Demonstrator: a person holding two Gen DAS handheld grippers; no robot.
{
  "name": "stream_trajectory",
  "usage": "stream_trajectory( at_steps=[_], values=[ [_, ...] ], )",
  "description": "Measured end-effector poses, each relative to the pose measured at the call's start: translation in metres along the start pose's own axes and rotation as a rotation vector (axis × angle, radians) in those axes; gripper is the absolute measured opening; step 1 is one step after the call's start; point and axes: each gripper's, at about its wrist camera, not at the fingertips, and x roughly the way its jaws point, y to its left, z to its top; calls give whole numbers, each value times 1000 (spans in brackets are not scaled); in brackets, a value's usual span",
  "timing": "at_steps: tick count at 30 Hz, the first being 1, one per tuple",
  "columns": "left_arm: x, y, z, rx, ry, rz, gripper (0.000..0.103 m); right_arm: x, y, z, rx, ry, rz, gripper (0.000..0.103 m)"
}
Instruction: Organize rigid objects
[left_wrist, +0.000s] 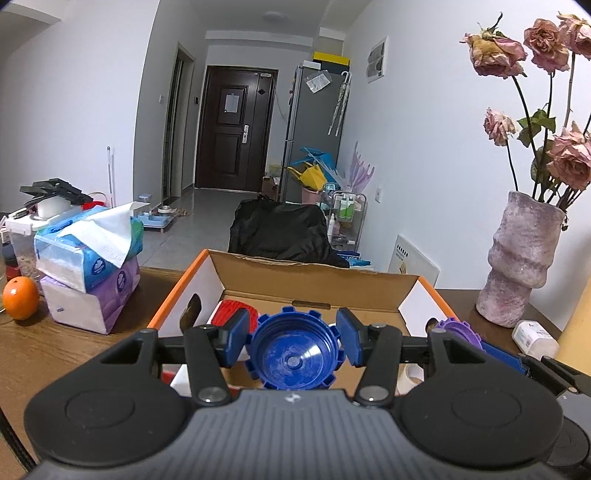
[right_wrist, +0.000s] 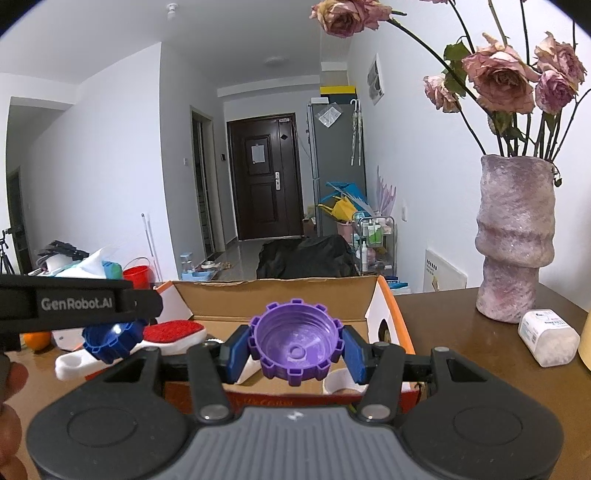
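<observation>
My left gripper (left_wrist: 293, 341) is shut on a blue ridged cap (left_wrist: 294, 350), held open side toward the camera above the open cardboard box (left_wrist: 317, 284). My right gripper (right_wrist: 294, 345) is shut on a purple ridged cap (right_wrist: 294, 341), also over the box (right_wrist: 273, 295). The purple cap shows at the right in the left wrist view (left_wrist: 460, 330). The blue cap shows at the left in the right wrist view (right_wrist: 110, 339). A white brush with red bristles (right_wrist: 173, 332) lies in the box, also seen in the left wrist view (left_wrist: 236, 312).
Stacked tissue packs (left_wrist: 90, 266) and an orange (left_wrist: 20, 297) sit left of the box on the wooden table (left_wrist: 55, 350). A pink vase (right_wrist: 513, 236) with dried roses and a small white container (right_wrist: 548, 338) stand to the right. A white tape roll (right_wrist: 340, 380) lies in the box.
</observation>
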Motion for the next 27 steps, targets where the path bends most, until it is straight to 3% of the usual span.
stream_trajectory(
  at_steps=[27],
  values=[
    [68,5,18,2,24,15,53,54,-1,21,-49,22,-19,52]
  ],
)
